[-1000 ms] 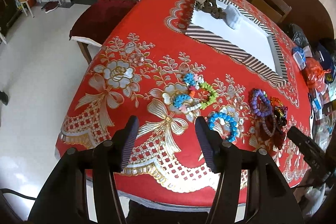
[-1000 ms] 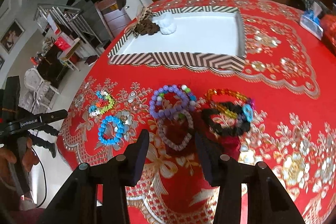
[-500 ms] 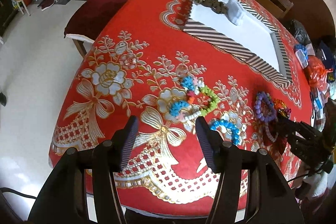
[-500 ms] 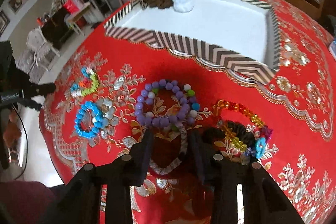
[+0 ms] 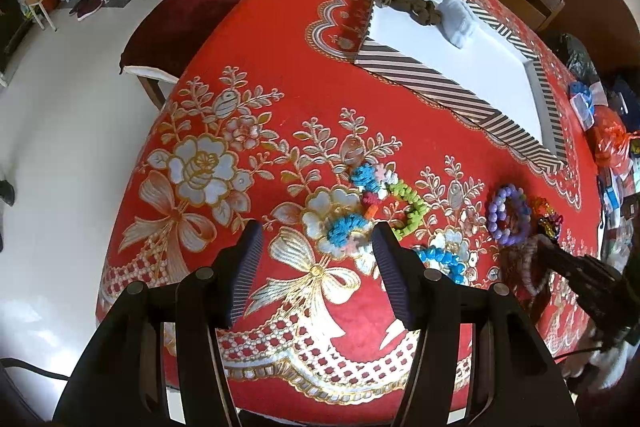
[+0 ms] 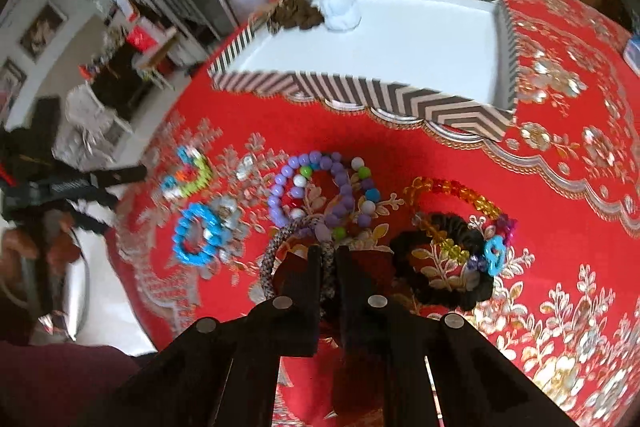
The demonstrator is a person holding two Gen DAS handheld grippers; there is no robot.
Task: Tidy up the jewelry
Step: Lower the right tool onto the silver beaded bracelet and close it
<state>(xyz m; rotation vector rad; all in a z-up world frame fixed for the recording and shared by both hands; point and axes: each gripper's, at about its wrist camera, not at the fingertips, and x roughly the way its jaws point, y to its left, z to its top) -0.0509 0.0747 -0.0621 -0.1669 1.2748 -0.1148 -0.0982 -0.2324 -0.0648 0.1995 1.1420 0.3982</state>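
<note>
While the left gripper (image 5: 316, 247) hangs spread wide over the red tablecloth (image 5: 280, 75), the right gripper (image 6: 328, 253) is clamped on a speckled bracelet (image 6: 272, 251).

That bracelet lies beside the purple bracelet (image 6: 320, 187), near the striped tray (image 6: 360, 95).

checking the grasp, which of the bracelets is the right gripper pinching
The speckled grey-white cord bracelet: the right gripper is shut on its band. The purple bead bracelet, blue bracelet and black scrunchie lie free.
</note>
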